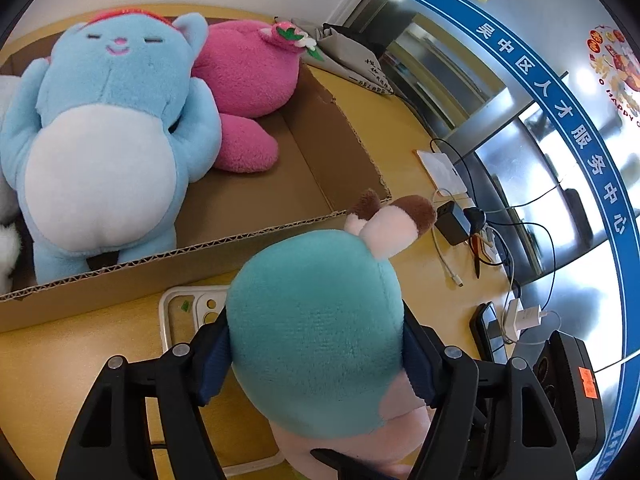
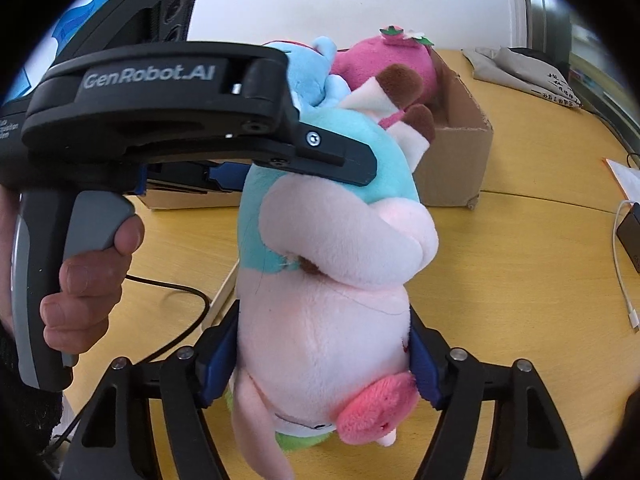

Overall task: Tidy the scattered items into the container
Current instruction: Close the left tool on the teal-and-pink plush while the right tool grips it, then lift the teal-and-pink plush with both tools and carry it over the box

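A pig plush in teal clothes (image 1: pixel 316 320) (image 2: pixel 328 280) is held by both grippers above the yellow table. My left gripper (image 1: pixel 316 356) is shut on its teal back. My right gripper (image 2: pixel 320 356) is shut on its pale pink head end; the left gripper's body (image 2: pixel 160 120) also shows there, gripping the teal part. The open cardboard box (image 1: pixel 280 196) (image 2: pixel 456 160) lies just beyond, holding a blue bear plush (image 1: pixel 108 132) and a pink plush (image 1: pixel 248 80).
A clear phone case (image 1: pixel 188 312) lies on the table under the pig. Chargers, cables (image 1: pixel 460 256) and a phone (image 1: pixel 488 332) lie to the right. A grey bag (image 2: pixel 528 72) sits behind the box. A glass wall is at right.
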A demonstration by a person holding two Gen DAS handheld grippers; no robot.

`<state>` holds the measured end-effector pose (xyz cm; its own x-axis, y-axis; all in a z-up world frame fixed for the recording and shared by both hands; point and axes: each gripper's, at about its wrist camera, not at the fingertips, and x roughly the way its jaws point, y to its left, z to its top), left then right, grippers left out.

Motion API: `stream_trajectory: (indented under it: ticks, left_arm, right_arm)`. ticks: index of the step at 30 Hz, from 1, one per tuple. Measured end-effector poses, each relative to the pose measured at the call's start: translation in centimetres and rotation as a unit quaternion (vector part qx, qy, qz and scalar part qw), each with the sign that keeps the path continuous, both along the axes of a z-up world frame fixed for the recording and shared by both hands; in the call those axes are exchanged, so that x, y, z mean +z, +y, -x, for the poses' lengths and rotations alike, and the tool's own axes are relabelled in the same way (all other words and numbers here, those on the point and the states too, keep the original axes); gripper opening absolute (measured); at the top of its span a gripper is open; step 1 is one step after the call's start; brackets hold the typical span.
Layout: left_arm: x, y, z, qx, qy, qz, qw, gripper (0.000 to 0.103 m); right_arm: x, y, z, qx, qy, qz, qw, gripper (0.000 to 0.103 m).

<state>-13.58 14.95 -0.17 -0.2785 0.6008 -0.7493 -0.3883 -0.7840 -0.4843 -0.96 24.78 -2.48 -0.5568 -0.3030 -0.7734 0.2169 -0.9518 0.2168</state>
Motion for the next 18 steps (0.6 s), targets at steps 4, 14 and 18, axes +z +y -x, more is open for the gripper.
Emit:
stream_trajectory:
  ticks: [4, 14, 18]
  left_arm:
    - [2.8, -0.2, -0.1, 0.003, 0.024, 0.004, 0.9997, 0.076]
    - [12.3, 1.2, 5.1, 0.001, 0.140, 0.023, 0.9899, 0.076]
    - [13.6, 2.4, 9.6, 0.004, 0.150, 0.038, 0.9879, 0.076]
  right_arm:
    - [2.0, 0.3, -0.3, 0.013, 0.022, 0.012, 1.000, 0.072]
    - [10.1, 0.7, 4.3, 0.025, 0.112, 0.006, 0.993, 0.072]
    - [11.6, 1.6, 9.0, 0.026, 0.133, 0.018, 0.991, 0.072]
